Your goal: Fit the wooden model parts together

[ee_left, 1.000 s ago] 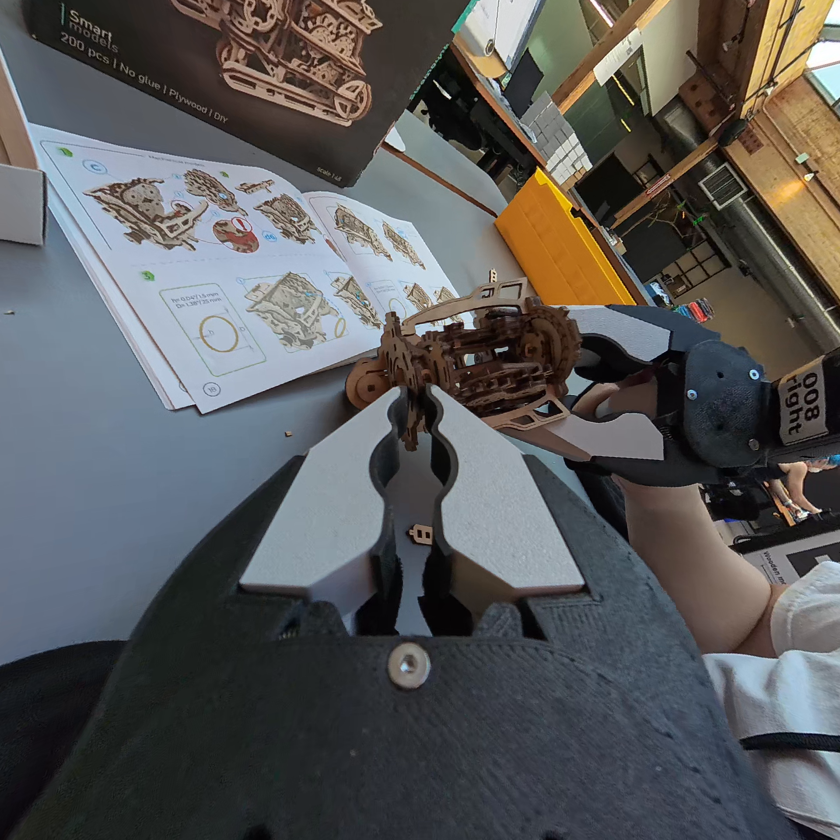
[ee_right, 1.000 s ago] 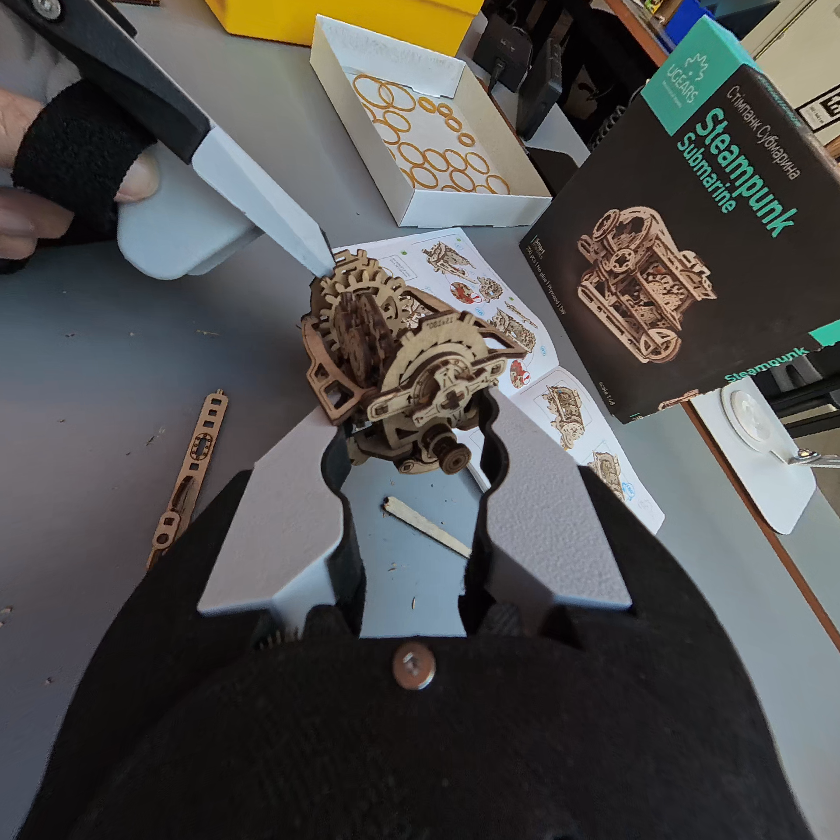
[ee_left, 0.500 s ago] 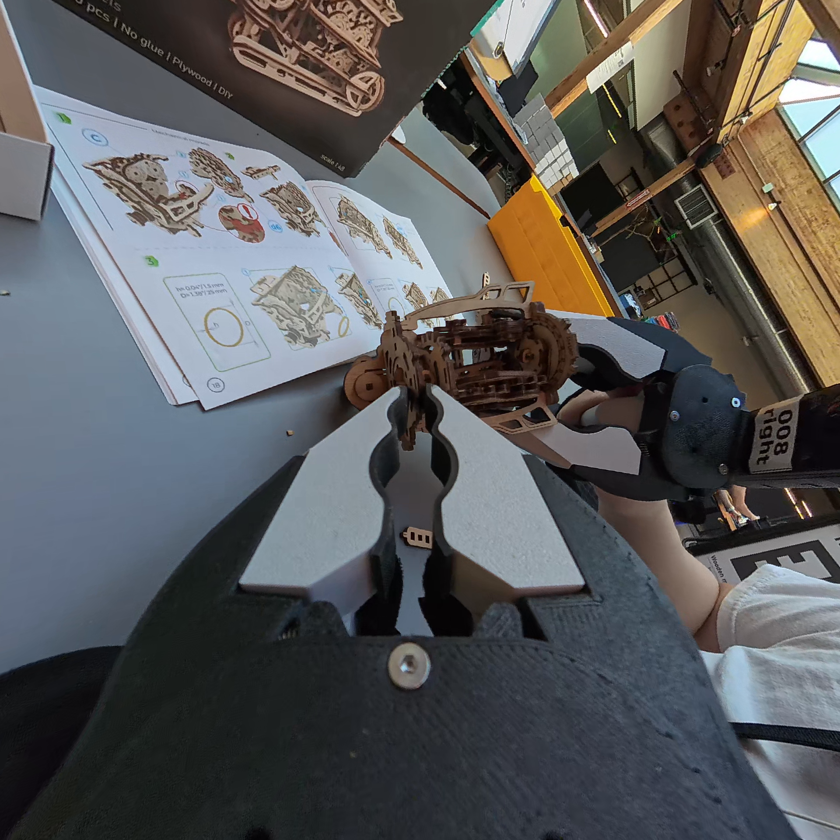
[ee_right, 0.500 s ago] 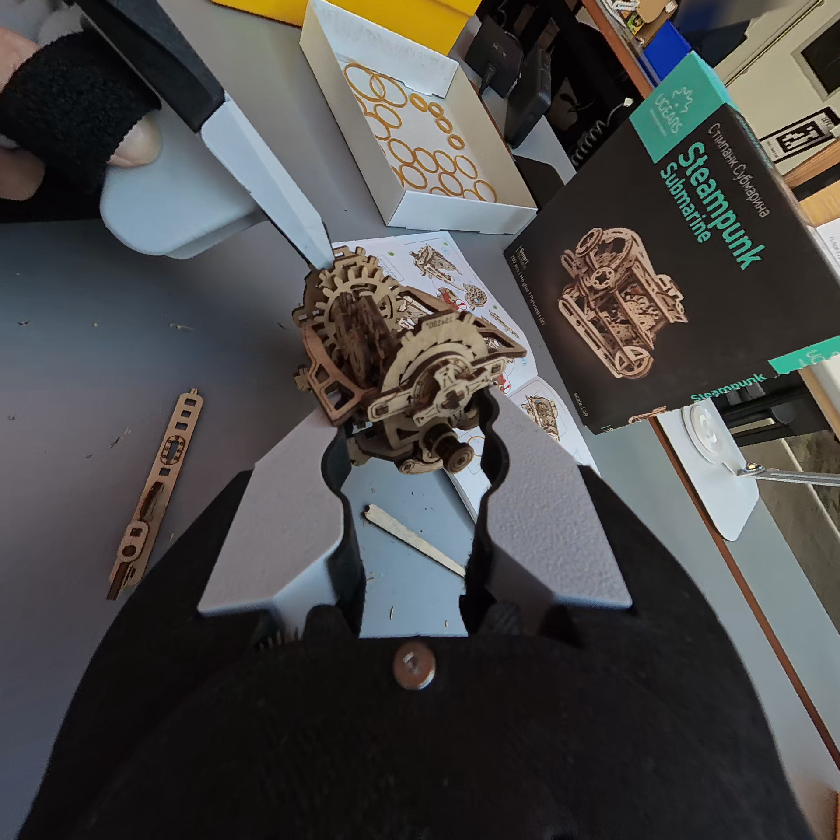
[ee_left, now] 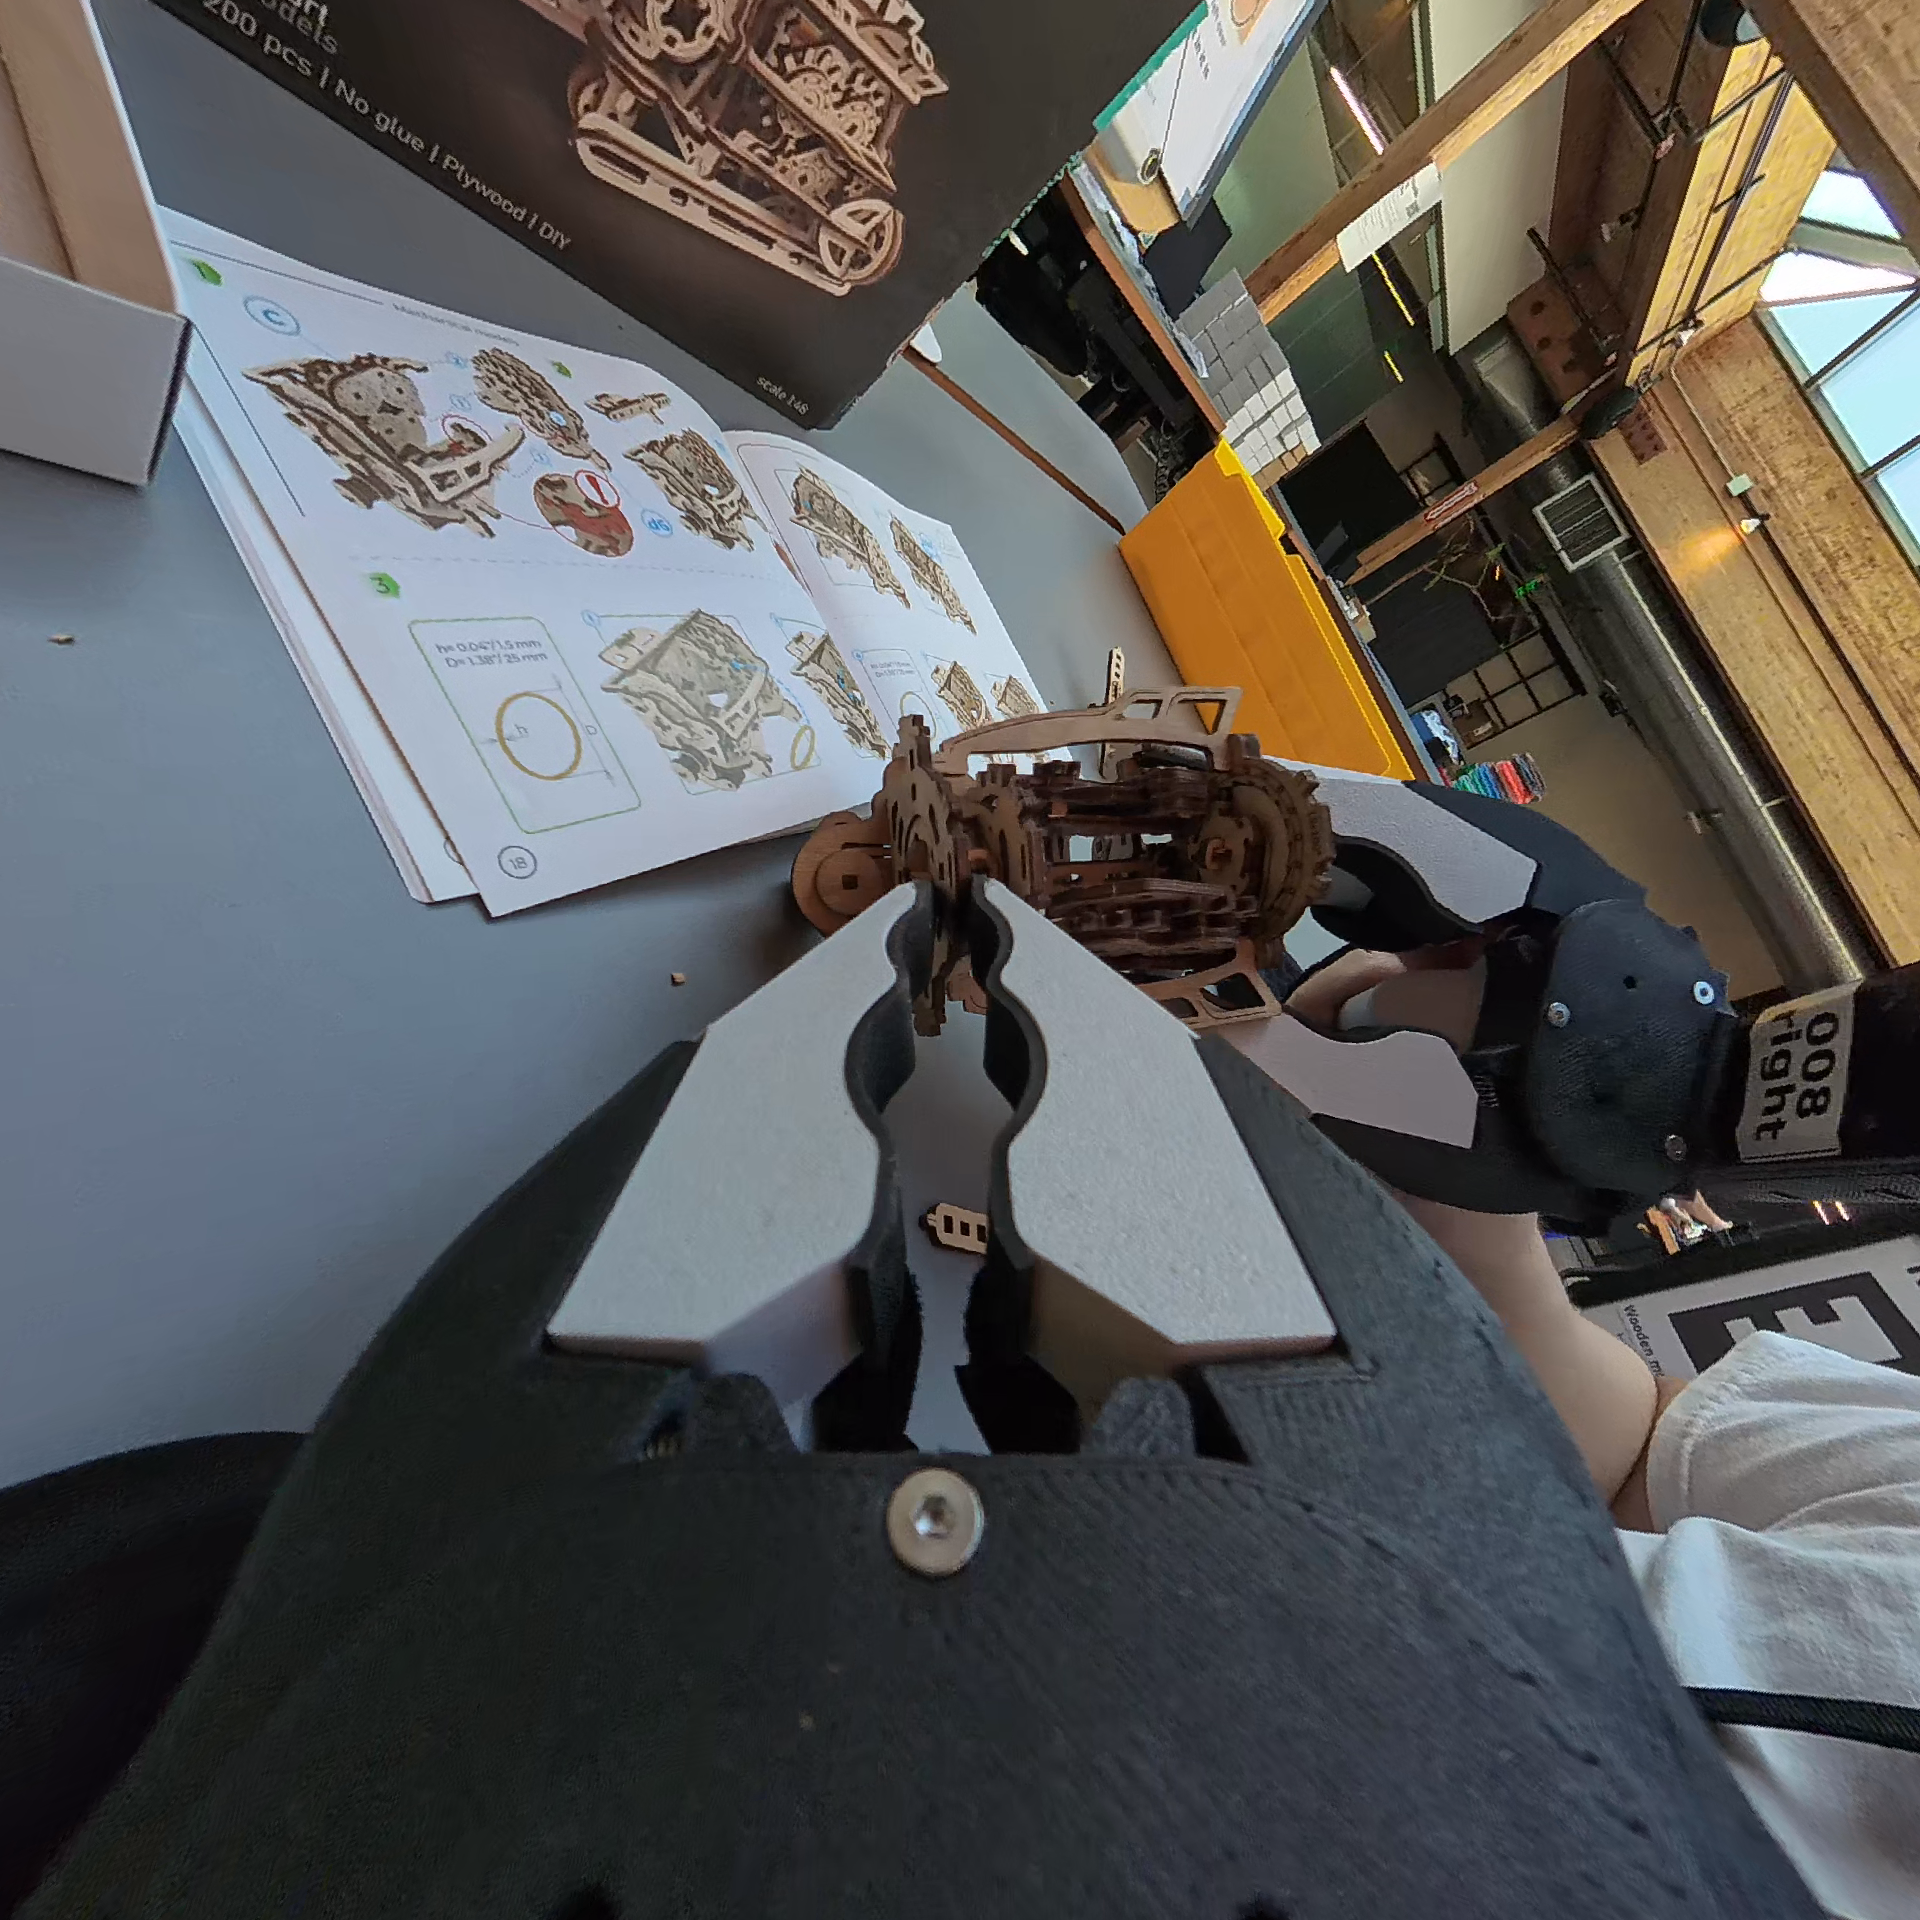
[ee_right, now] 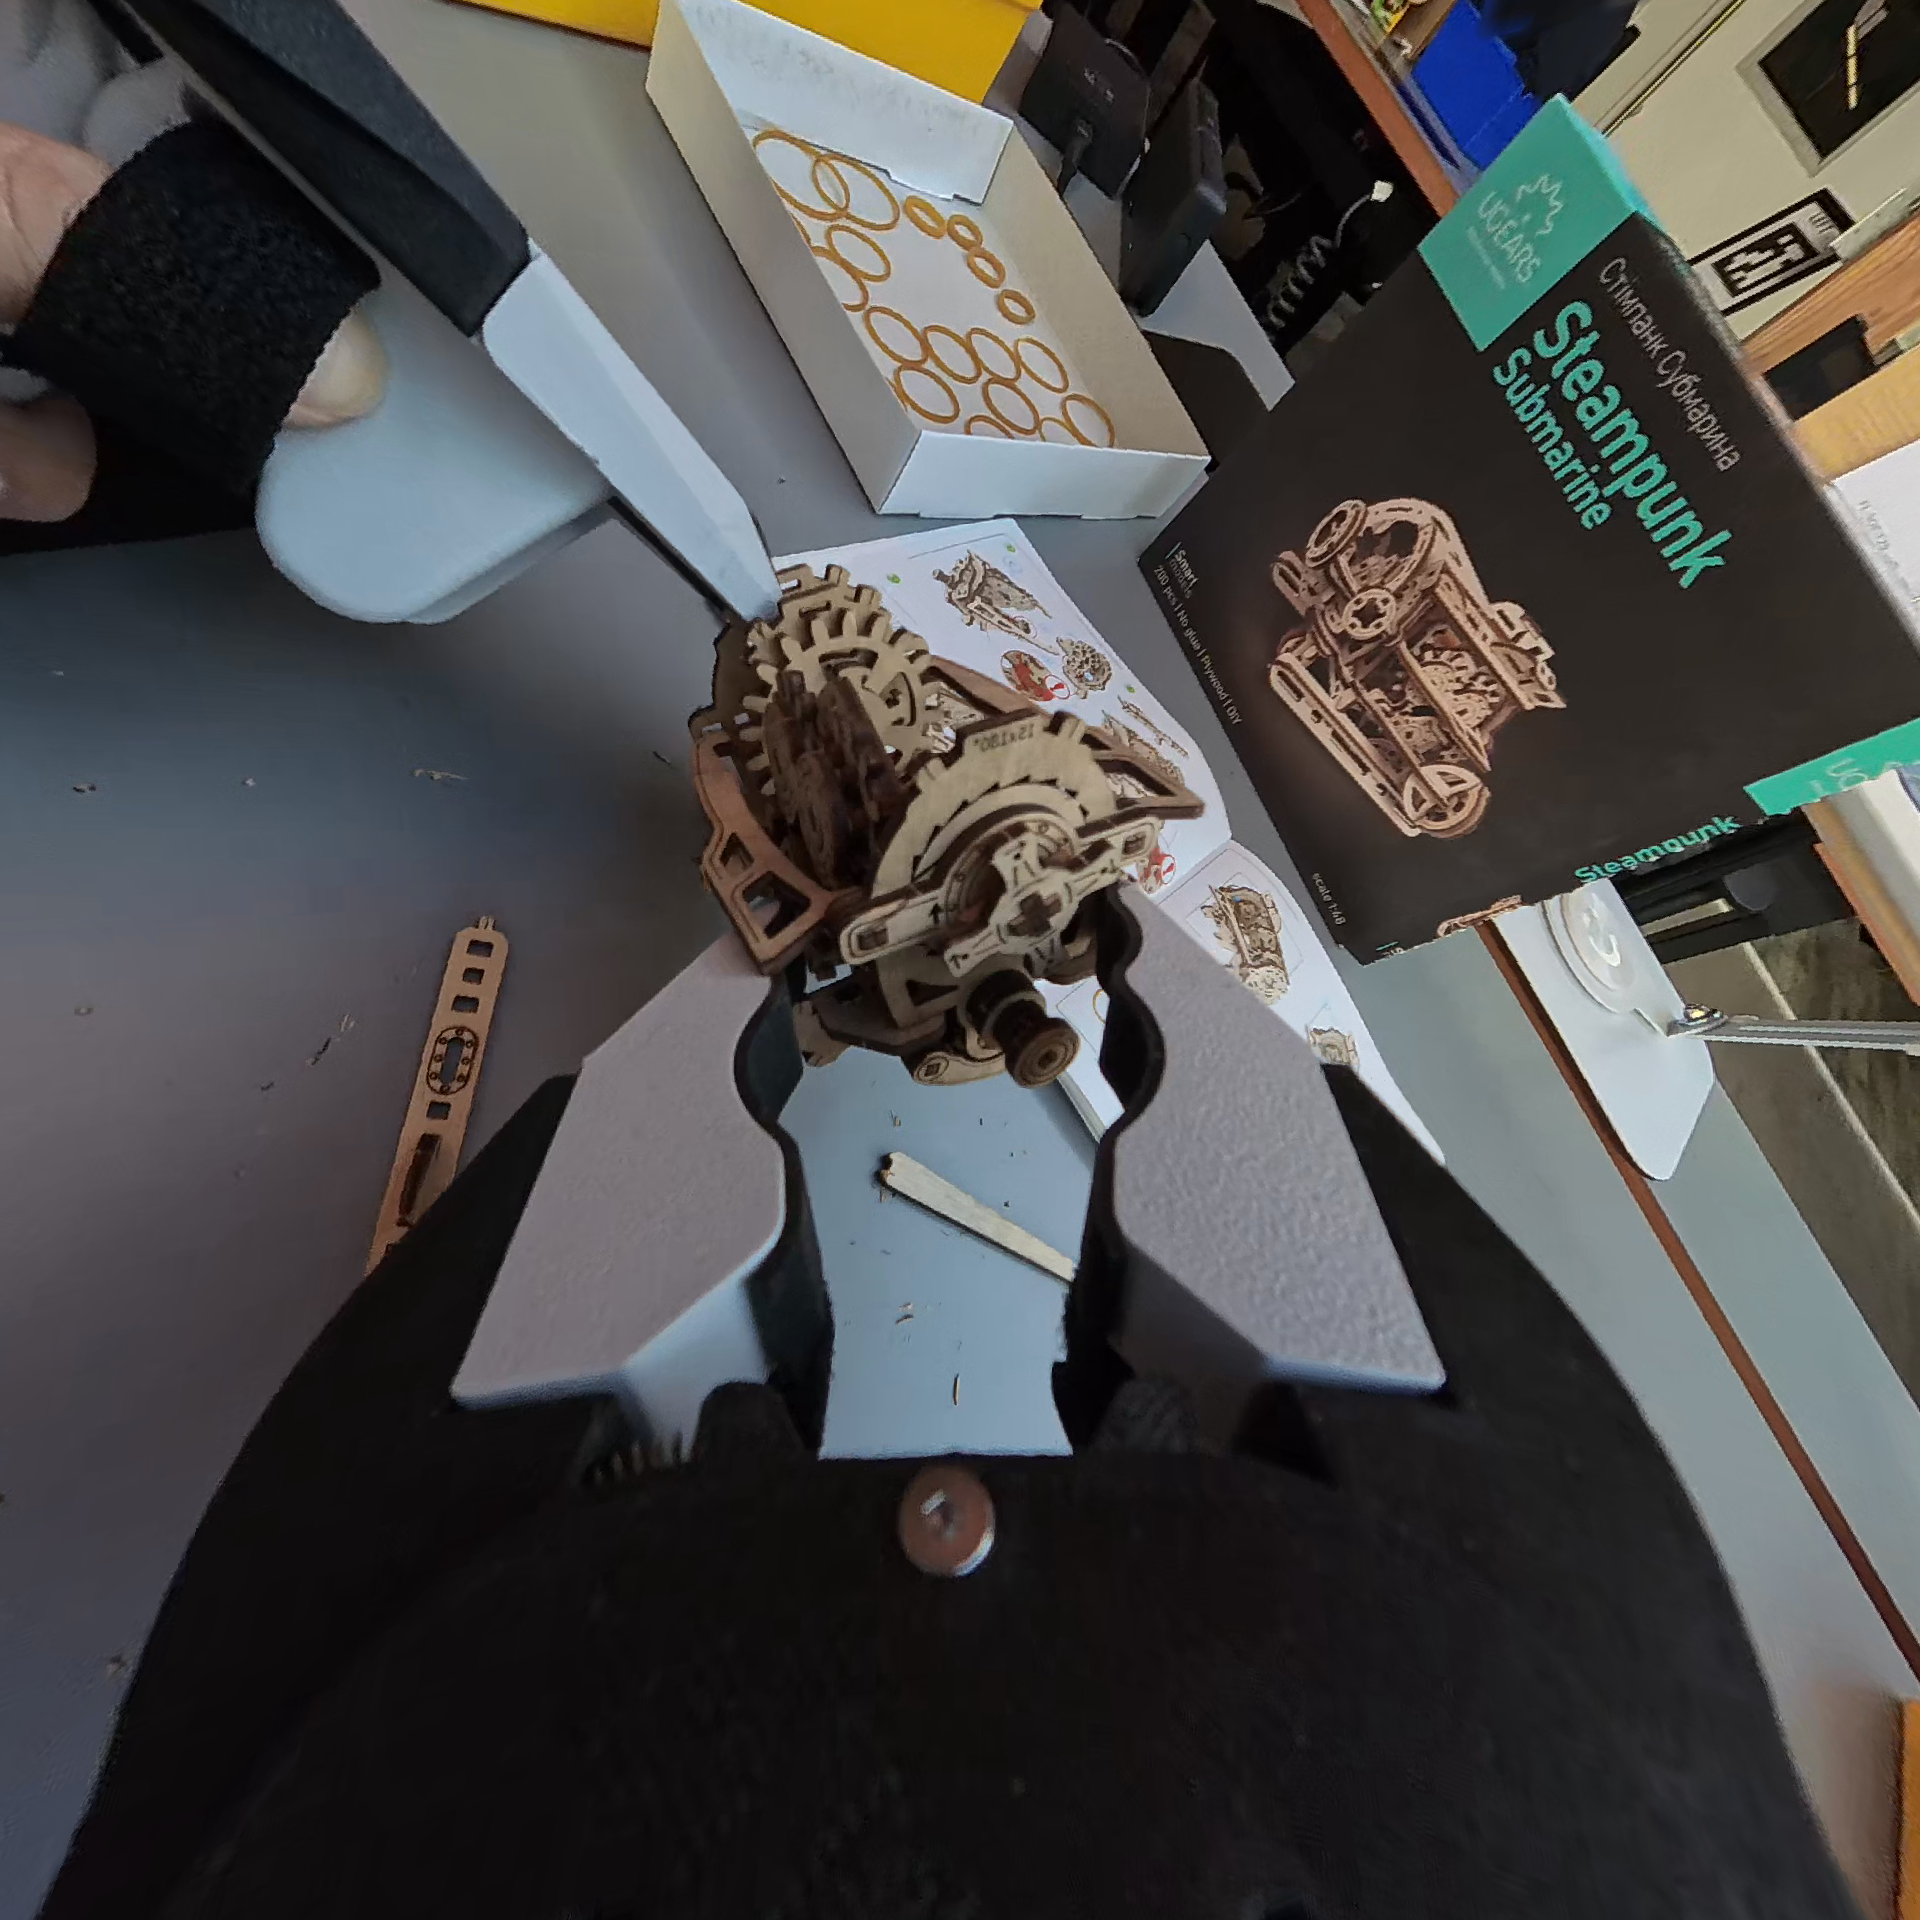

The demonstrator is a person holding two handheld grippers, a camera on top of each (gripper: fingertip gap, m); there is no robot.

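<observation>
A part-built wooden gear model point(ee_right: 935, 831) is held in the air between both grippers. My right gripper point(ee_right: 945, 956) is shut on its lower end, one finger on each side. My left gripper point(ee_left: 948, 904) is shut on the toothed edge of a gear at the model's point(ee_left: 1101, 862) other end; its fingertips point(ee_right: 727, 561) come in from the upper left in the right wrist view. The right gripper point(ee_left: 1299, 925) shows behind the model in the left wrist view. A holed wooden strip point(ee_right: 447, 1070), a flat stick point(ee_right: 977, 1216) and a small slotted piece point(ee_left: 956, 1228) lie on the grey table.
An open instruction booklet point(ee_left: 540, 582) lies just beyond the model. The dark kit box point(ee_right: 1538, 582) stands behind it. A white tray point(ee_right: 1039, 488) of rubber rings and a yellow bin point(ee_left: 1247, 623) sit farther back. The table edge point(ee_right: 1662, 1226) runs at the right. The gap from one gripper's tips to the other's is roughly 6 centimetres. The flat stick point(ee_right: 977, 1216) sits 9 centimetres or so from the ends of my right fingers.
Both grippers keep the same hold on the model. The pair has drifted and tilted slightly over the table, so the booklet, box and loose strip have shifted in view.
</observation>
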